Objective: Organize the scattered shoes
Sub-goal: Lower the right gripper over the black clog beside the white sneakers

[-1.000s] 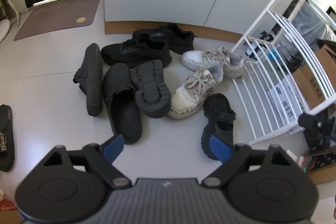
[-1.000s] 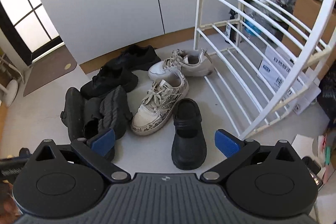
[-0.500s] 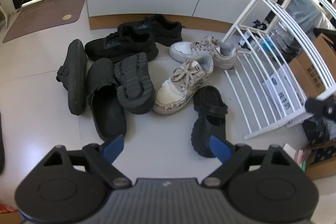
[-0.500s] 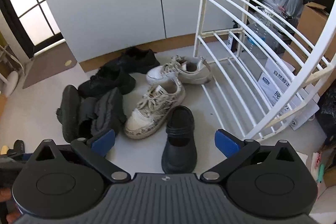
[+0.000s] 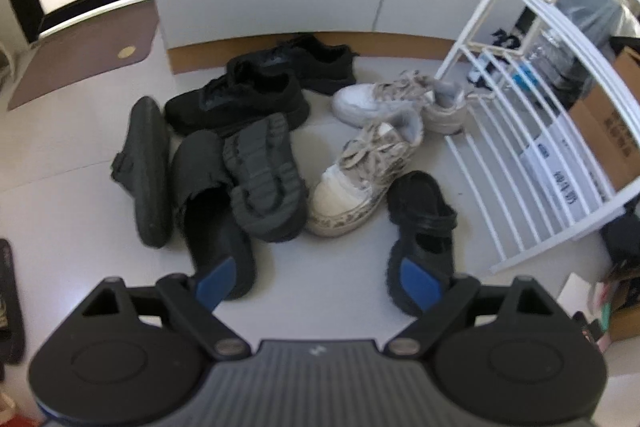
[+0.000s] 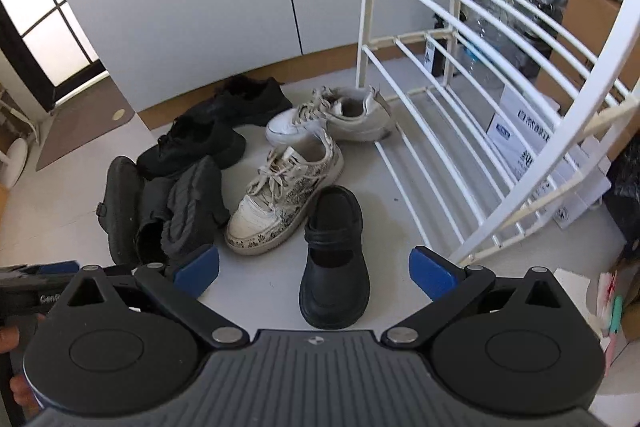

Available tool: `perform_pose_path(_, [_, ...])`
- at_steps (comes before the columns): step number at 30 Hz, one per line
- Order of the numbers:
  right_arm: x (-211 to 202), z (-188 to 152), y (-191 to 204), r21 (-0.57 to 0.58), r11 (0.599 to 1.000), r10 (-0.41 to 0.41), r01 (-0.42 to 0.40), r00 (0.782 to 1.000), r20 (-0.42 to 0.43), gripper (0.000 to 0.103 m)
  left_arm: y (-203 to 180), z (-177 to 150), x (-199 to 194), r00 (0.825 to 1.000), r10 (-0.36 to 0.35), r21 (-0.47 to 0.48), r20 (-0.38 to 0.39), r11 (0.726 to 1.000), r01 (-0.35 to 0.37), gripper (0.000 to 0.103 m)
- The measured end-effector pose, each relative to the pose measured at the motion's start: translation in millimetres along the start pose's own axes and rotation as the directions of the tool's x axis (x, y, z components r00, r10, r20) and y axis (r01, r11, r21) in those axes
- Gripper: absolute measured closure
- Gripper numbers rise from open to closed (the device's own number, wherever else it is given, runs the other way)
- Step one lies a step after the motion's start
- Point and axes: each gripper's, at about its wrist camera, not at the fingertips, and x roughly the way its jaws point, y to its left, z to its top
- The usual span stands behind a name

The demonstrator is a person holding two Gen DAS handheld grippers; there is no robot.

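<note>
Item: black strap shoe (image 6: 334,253) | Location: floor, nearest of pile, beside white rack (image 6: 472,131) | Handling: likely light, stiff sole, soft collar; grip heel rim | Tools: right gripper (image 6: 314,269), left gripper (image 5: 318,277) both wide open, empty

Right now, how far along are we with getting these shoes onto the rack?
Nothing looks done: the white shoe rack holds no shoes on the shelves in view, and the whole pile is on the floor beside it. Nothing is in hand either; the left gripper and right gripper are both open and empty. The black strap shoe lies nearest the right gripper. All shoes remain.
</note>
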Motion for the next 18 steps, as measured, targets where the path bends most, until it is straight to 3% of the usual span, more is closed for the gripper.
perform_pose_path(3, [9.5,2.4,-0.3,0.034,0.999,-0.002,0.003,1.0,-0.01,0.0,7.9,0.5,5.4,1.0,-0.024,-0.055,-0.014,0.998,0.024,0.011])
perform_pose_path(11, [24.9,2.0,4.1,0.021,0.999,-0.032,0.032,0.999,-0.018,0.0,3.8,4.0,16.5,0.999,-0.04,-0.04,-0.026,0.998,0.039,0.011])
perform_pose_path(18, [32.3,3.6,-2.1,0.012,1.0,-0.01,0.011,0.999,-0.048,0.0,-3.5,3.7,12.8,0.994,-0.106,-0.048,-0.029,0.993,0.104,0.011])
